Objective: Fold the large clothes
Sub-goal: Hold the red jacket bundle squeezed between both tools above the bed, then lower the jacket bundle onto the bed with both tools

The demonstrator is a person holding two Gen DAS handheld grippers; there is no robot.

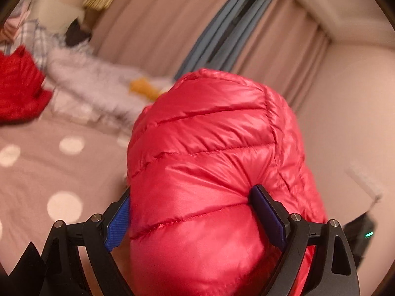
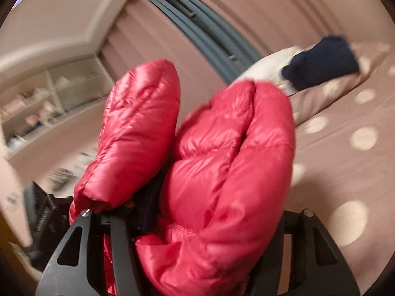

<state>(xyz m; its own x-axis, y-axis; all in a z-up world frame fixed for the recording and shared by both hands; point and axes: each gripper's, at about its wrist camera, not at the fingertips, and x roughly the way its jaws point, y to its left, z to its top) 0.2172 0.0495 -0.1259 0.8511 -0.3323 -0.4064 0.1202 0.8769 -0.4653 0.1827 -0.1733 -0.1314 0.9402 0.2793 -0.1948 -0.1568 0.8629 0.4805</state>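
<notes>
Jacket [image 1: 209, 162], red, quilted, bundled thick: pinched wide between the pads [image 1: 267, 215] of the left gripper [image 1: 190, 218] and bunched inside the right gripper [image 2: 212, 212], jaws half-closed on it, carried above the dotted bed [image 1: 37, 172]. Other clothes [image 1: 17, 91] and a navy bundle [image 2: 325, 61] heaped at the bed's far edge, well apart from the jacket. Best lowered onto bare bed with both holds kept firm, hands level, slippery folds aligned before any release.
</notes>
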